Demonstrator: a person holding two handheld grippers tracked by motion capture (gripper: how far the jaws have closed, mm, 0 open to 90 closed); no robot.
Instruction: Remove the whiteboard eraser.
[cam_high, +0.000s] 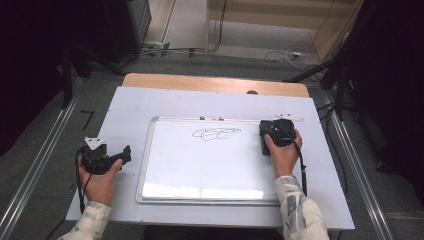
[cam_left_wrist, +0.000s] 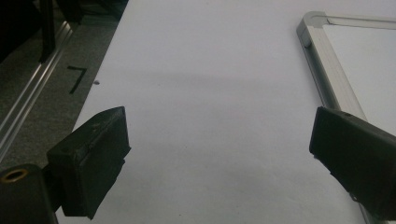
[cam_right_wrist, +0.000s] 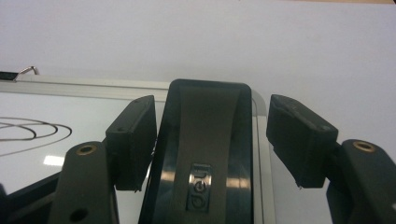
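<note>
White-topped table (cam_high: 150, 100), with framed whiteboard (cam_high: 175, 165) lying flat at centre, looped scribble (cam_high: 216, 133) near far edge. Black eraser (cam_right_wrist: 205, 154) on board's right rim, between right gripper (cam_right_wrist: 210, 140) jaws: left pad touching, right pad just apart. Left gripper (cam_left_wrist: 219, 154) wide, holding nothing, beside board's left frame.

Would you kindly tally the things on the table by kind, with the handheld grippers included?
Whiteboard: 1
Black eraser: 1
Grippers: 2, left gripper and right gripper
Total: 4
</note>
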